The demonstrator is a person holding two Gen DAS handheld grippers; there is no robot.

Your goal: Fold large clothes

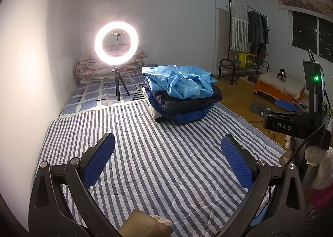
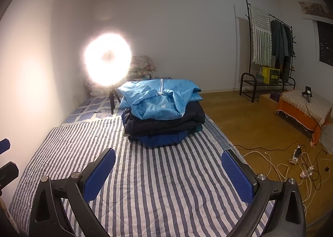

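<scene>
Under your left hand-held gripper (image 1: 167,160) and your right hand-held gripper (image 2: 168,171) lies a quilted bedcover (image 1: 145,153) in blue and white stripes, stitched in a diamond pattern and spread flat over the bed. Both are spread wide and hold nothing; their pads (image 1: 100,160) are blue with a fine dimpled grain, set in black plastic arms with metal rivets.

Ahead of both, on the far part of the striped cover, sits the stack of clothes (image 2: 164,116). A thin, shiny light blue garment (image 2: 160,97) with a white zip lies crumpled on top; below it are puffy dark navy jackets (image 2: 166,122) and a brighter blue one at the bottom.

Ahead and to your left, a glowing ring light (image 1: 116,42) stands on a small black tripod on a checked sheet (image 1: 89,95), with folded floral quilts (image 1: 93,68) behind it against the white wall.

To your right the floor (image 2: 239,116) is wood. A black clothes rack (image 2: 268,54) with a striped towel and dark coats stands by the far wall, a low box draped in orange and checked cloth (image 2: 306,110) sits near it, and white and black cables (image 2: 291,166) tangle on the boards.
</scene>
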